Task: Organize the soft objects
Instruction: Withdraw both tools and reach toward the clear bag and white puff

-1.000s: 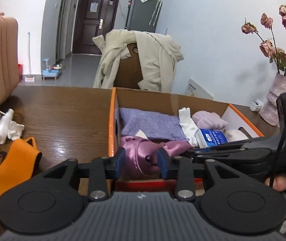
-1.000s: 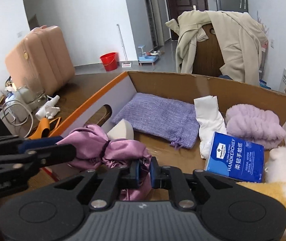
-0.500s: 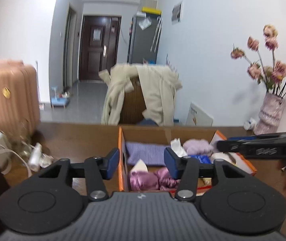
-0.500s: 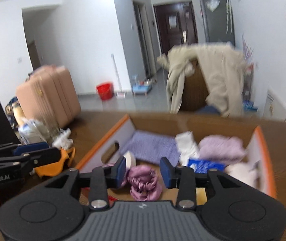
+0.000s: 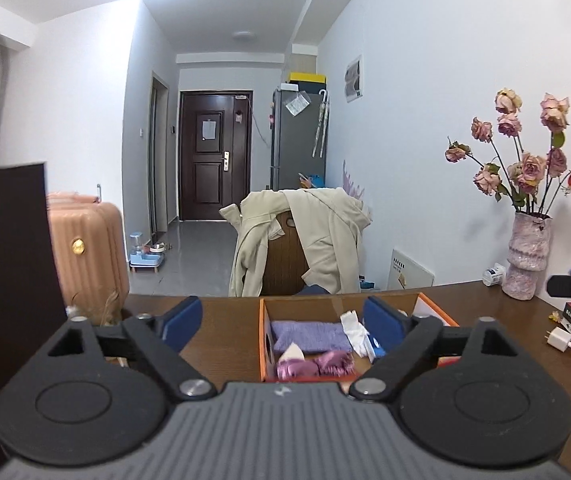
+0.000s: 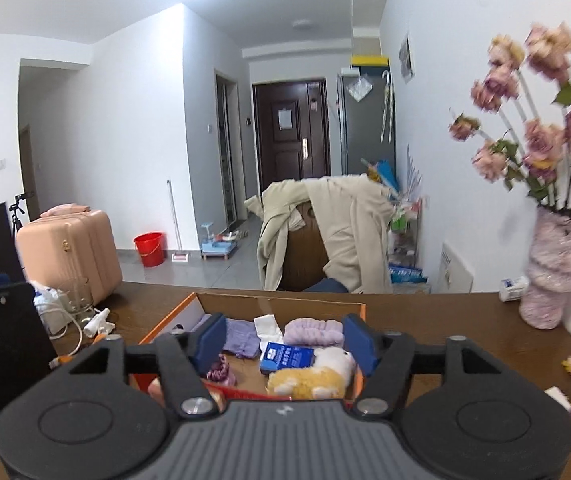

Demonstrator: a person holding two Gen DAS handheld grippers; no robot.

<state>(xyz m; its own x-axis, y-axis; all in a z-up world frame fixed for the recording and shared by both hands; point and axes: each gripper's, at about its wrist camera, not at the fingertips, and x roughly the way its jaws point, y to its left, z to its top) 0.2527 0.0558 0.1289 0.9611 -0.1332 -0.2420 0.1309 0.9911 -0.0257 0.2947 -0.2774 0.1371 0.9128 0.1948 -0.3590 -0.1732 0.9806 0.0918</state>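
Now we hold the left gripper (image 5: pixel 281 322) and right gripper (image 6: pixel 283 338) spread wide and empty, both raised on the near side of the cardboard box (image 6: pixel 173 318). Inside its near left corner lies the pink satin scrunchie (image 5: pixel 313 364): light, limp, slippery, so we judge pinching the bunched middle safest.

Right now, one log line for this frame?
left gripper: open, empty | right gripper: open, empty | pink satin cloth: in cardboard box | both raised above box
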